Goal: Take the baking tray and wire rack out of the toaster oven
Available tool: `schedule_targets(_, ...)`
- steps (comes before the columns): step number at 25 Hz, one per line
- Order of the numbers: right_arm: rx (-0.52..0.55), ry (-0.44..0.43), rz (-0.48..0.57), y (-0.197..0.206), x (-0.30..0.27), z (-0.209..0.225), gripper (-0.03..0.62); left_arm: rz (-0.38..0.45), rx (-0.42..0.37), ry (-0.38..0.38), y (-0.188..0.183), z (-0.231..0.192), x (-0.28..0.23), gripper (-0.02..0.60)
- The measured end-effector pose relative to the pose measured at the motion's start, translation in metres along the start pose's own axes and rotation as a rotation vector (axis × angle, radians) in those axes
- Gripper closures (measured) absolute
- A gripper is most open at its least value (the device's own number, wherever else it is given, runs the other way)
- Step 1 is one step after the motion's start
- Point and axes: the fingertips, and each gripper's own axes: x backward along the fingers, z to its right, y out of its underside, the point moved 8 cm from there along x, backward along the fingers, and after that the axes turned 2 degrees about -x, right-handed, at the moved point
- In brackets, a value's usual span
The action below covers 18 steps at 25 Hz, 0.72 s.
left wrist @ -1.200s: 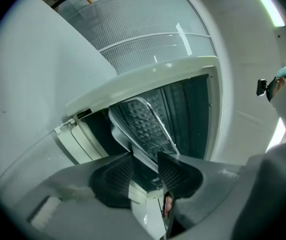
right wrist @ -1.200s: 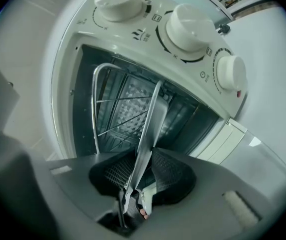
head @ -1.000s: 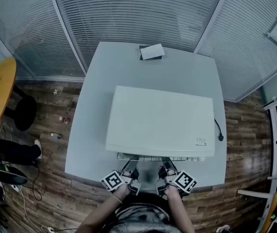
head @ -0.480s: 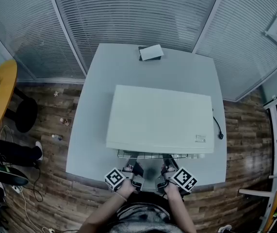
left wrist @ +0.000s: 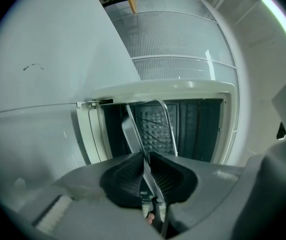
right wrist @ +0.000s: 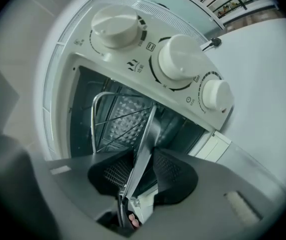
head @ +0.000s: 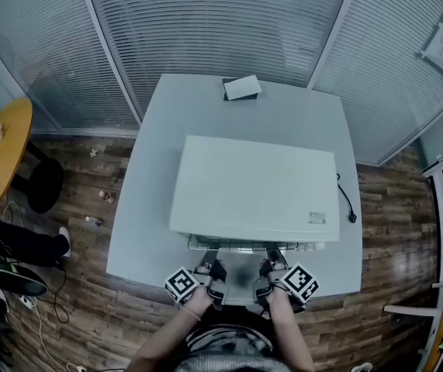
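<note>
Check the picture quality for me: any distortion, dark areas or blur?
Head view: heavy fisheye bend, even light, toaster oven sharp. Left gripper view: round black vignette, oven cavity dark, baking tray edge crisp. Right gripper view: same vignette, knobs bright, foreground blurred.

Grey left gripper (head: 215,270), grey right gripper (head: 265,269), black-and-white marker cubes (head: 181,286), ribbed black pads (left wrist: 125,176), striped top (head: 221,349)

The toaster oven (head: 256,188) stands on the table (head: 150,208), the baking tray (head: 240,271) jutting from its front, a box (head: 242,87) behind it.

Baking tray (left wrist: 130,131) partly out of toaster oven (head: 256,188)
</note>
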Motion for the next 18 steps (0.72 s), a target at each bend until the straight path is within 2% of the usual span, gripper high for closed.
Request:
schedule_targets(5, -0.024, -0.002, -0.008, 0.004, 0.011, -0.001, 0.474, 0.017, 0.006, 0.018, 0.005, 0.002, 0.010, 0.537)
schedule_targets(18, -0.048, -0.025, -0.046, 0.018, 0.049, 0.000, 0.489, 0.052, -0.034, -0.014, 0.026, 0.005, 0.049, 0.523)
